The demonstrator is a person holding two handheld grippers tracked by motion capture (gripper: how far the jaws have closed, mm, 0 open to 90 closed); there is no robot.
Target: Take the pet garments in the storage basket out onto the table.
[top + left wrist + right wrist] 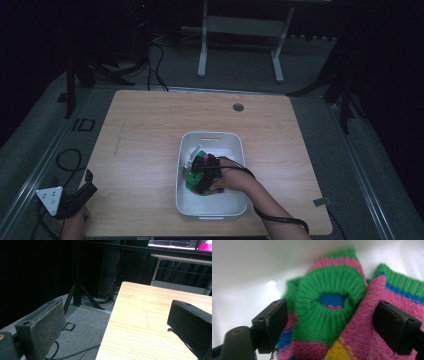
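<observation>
The right hand-held gripper [329, 322] is spread wide around the knitted sweater [329, 315] in the white bin [186, 200]; the folds between its jaws should be pinched squarely. The left hand-held gripper [117, 325] is held released.

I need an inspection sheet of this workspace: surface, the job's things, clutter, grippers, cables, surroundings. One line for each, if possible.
Surface: wooden table, with a round grommet hole near the far edge.
Job's things: white bin on the table; inside it, knitted socks in green, pink, blue and yellow.
Clutter: nothing seen on the table besides the bin.
Grippers: right gripper is down in the bin, jaws open on either side of a green cuff; left gripper is open at the table's near left corner, holding nothing.
Cables: right gripper's cable runs along the forearm; loose cables on the floor at left.
Surroundings: dark room, grey floor, white frame behind the table.
</observation>
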